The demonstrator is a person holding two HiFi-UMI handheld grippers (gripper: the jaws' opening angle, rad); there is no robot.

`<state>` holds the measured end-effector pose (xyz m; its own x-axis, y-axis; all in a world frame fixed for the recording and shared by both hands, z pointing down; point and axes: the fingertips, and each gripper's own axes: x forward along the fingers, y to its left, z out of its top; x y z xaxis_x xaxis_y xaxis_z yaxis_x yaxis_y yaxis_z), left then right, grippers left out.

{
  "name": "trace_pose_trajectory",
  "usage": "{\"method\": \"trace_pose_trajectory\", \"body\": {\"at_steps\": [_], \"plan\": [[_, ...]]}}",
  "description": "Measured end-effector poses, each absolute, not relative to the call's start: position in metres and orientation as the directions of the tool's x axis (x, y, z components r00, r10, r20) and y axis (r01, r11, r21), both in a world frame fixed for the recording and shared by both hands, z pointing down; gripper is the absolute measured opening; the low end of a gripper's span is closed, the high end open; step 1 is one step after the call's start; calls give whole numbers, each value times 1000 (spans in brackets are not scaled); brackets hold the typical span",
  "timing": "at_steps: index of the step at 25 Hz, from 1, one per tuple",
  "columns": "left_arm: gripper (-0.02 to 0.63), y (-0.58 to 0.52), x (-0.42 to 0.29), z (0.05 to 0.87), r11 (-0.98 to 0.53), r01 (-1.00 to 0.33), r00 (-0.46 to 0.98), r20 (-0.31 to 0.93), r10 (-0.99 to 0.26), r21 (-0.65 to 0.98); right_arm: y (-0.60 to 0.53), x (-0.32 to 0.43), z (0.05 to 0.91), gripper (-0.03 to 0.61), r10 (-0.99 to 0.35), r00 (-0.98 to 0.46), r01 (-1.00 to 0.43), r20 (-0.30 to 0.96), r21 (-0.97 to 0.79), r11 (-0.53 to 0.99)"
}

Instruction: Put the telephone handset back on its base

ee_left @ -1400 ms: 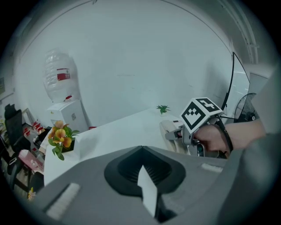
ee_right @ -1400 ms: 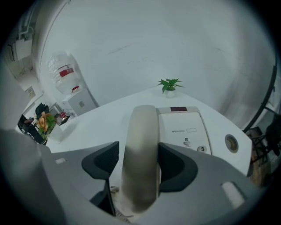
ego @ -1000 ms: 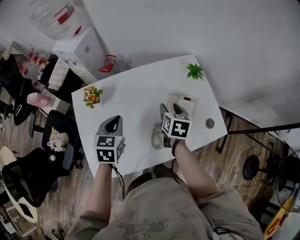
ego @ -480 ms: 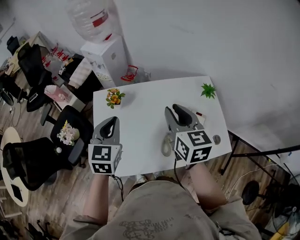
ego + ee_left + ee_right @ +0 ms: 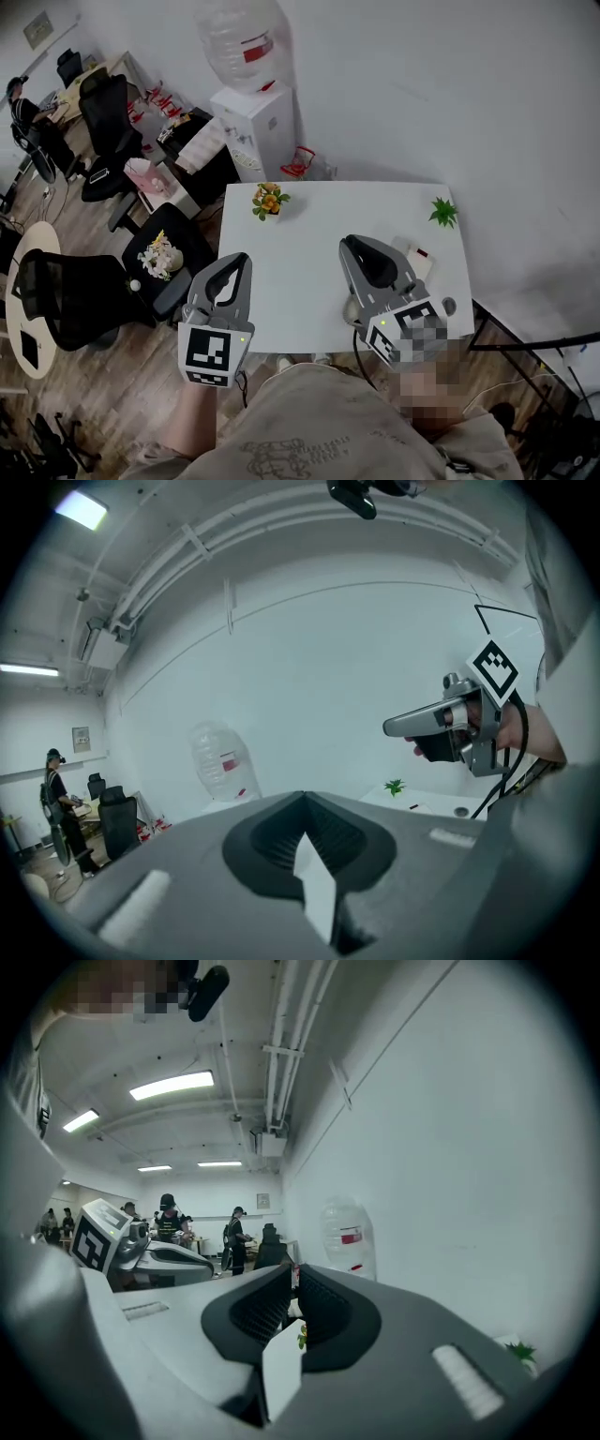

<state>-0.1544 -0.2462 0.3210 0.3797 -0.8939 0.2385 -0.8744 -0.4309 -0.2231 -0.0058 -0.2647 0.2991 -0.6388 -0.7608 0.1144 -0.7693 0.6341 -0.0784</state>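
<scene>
Two grippers, both up in the air and neither carrying anything. That's my read on progress. Left gripper point(image 5: 234, 265): jaws together, nothing betw. them in its own view, just the far wall and a water bottle point(image 5: 217, 761) beyond. Right gripper point(image 5: 354, 247): jaws have just been closing and are now all but together, w/ only a thin slit left and no object in it.

The telephone point(image 5: 419, 260) sits on the worktop point(image 5: 300, 234), below the right jaws and a bit to their right in the head view. It's well apart from the left jaws. Most of it is hidden behind the right gripper's body; I only get a pale corner w/ a small red mark.

Since no jaws hold the handset, I judge it's prob. down on the base already and the task is at or near its end. But I can't see the cradle, so I can't confirm it's seated square. What's left, imo: get a clear look at the phone, and nudge the handset if it sits crooked.
</scene>
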Motion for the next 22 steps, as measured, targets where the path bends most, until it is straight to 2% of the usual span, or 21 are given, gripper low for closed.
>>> {"method": "trace_pose_trajectory", "body": {"at_steps": [6,12,17,22], "plan": [[2,-217,-169,302,-414,-890,388,161,-908,-190,-235,-37,291,34,-688,-718,-695,107,-60,716],[2,-196,-203,315,-361,-932,352,140,-926,-42,-211,-66,303,28,-601,-787,-613,137,-69,787],[2,-184,-227,308,-276,-955,260,144,-955,-109,-209,-79,311,28,-566,-808,-581,163,-57,812],[2,-182,-235,302,-253,-958,235,137,-962,-137,-215,-82,307,28,-582,-799,-596,152,-68,800]]}}
